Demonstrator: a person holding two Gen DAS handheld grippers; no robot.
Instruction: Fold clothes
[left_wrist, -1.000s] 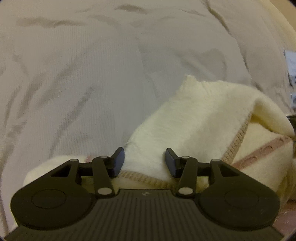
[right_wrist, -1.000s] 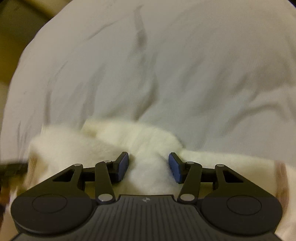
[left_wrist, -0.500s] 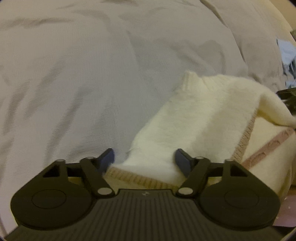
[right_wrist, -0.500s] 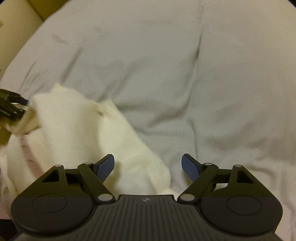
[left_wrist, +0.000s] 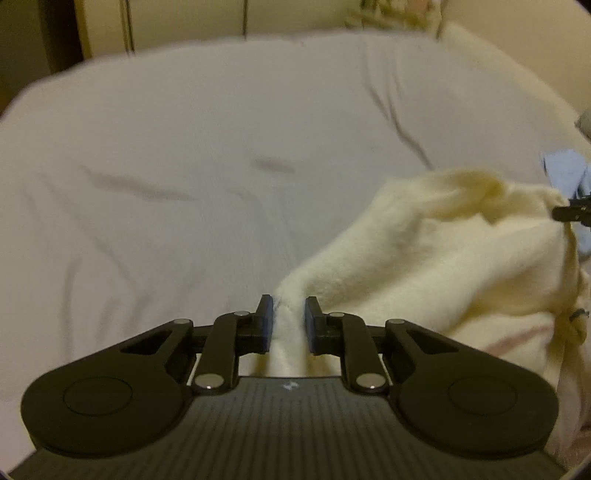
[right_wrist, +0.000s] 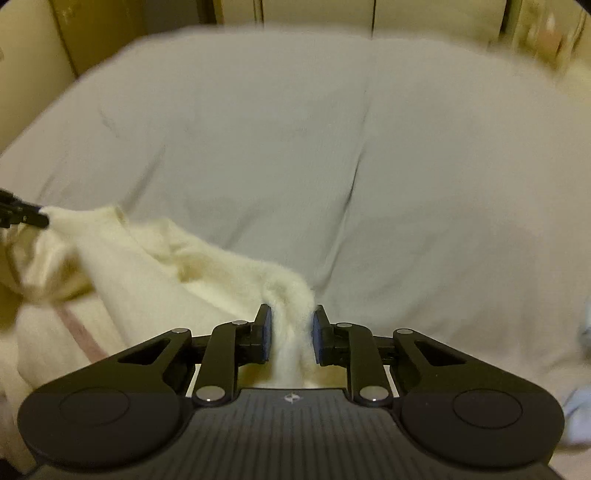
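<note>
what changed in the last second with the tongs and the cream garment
Both tongs, open over the garment before, have closed on its fabric and are still closing: left tongs on one bunched edge, right tongs on another. Both lifted it, so it now hangs stretched between them. The grey bedding stayed as it was.

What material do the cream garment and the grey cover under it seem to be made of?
Cream garment: likely fleece or plush knit, matte, with a fuzzy nap and soft rounded folds. Grey cover: probably woven cotton bedding, matte and smooth, with shallow creases.
</note>
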